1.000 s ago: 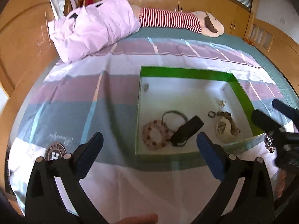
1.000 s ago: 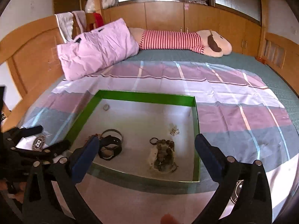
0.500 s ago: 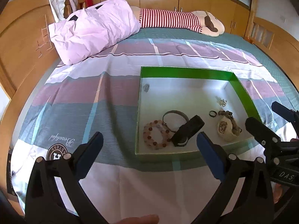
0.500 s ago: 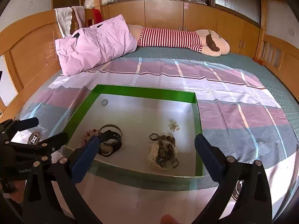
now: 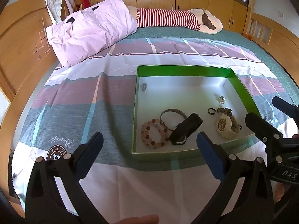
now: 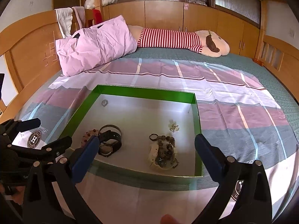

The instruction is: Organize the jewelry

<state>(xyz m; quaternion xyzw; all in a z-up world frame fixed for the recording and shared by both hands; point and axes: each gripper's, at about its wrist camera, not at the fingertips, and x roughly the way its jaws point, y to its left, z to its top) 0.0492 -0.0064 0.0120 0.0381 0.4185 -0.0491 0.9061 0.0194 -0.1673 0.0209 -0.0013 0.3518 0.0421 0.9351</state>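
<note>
A green-walled shallow box (image 5: 183, 70) (image 6: 143, 90) with a white floor lies on the bed. Inside are a pink bead bracelet (image 5: 154, 133), a black watch (image 5: 186, 128) (image 6: 110, 141), a thin grey bangle (image 5: 172, 112), a cream watch wrapped in brown beads (image 5: 227, 125) (image 6: 164, 154), a dark ring (image 5: 211, 111), small earrings (image 5: 221, 99) (image 6: 173, 127) and a little silver piece (image 5: 144, 86) (image 6: 105, 103). My left gripper (image 5: 149, 149) is open, held before the box's near left corner. My right gripper (image 6: 144, 151) is open over the near edge, empty.
A pink pillow (image 5: 89, 31) (image 6: 95, 44) and a striped plush toy (image 5: 177, 19) (image 6: 179, 40) lie at the far side. A wooden headboard (image 5: 20, 46) runs along the left, cabinets behind. The striped sheet (image 5: 74, 102) spreads around the box.
Both grippers have drawn back and lifted a little from the box, so it sits lower and smaller in view. Both stay open; the jewelry has not moved.
</note>
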